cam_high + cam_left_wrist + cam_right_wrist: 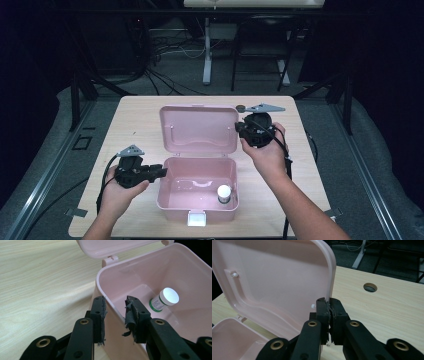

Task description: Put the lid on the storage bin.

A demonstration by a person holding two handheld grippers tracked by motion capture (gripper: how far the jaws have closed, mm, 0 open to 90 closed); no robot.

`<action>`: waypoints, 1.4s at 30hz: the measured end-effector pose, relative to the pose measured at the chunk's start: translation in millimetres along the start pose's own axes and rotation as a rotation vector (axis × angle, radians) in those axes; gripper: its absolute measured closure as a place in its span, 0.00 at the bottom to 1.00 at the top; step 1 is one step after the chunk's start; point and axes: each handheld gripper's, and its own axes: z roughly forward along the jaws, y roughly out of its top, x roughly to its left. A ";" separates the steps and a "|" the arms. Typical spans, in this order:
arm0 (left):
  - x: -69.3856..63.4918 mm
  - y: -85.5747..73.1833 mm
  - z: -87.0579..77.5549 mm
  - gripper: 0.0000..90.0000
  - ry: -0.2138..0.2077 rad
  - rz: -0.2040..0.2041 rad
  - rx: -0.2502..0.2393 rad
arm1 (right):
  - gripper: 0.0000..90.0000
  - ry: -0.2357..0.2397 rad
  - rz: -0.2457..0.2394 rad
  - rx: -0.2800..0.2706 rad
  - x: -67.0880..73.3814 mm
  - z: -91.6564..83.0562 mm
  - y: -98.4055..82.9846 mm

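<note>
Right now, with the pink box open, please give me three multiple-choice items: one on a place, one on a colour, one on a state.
1. Where does the small bottle stand?
A. inside the pink box
B. on the table beside the box
C. between a gripper's jaws

2. What colour is the bottle's cap?
A. red
B. white
C. black

3. What does the right gripper do?
A. it hangs open above the table
B. it is shut on the lid at its edge
C. it holds the bottle

Key: 1 A, the high view shows the bottle on the box's floor, near the right wall. 2 B, the left gripper view shows a white cap above a green-edged label. 3 B, the right gripper view shows both pads pressed on the lid's rim.
</note>
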 end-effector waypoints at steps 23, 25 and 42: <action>-0.1 0.1 0.0 0.76 0.000 0.002 -0.006 | 0.97 0.029 -0.037 -0.047 4.7 -17.1 -12.1; -0.5 0.6 -0.6 0.76 0.000 0.008 -0.016 | 0.97 0.031 -0.037 -0.052 4.8 -18.1 -13.3; -5.1 7.2 -13.3 0.76 0.012 0.043 -0.079 | 0.97 0.051 -0.041 -0.071 7.9 -28.4 -21.9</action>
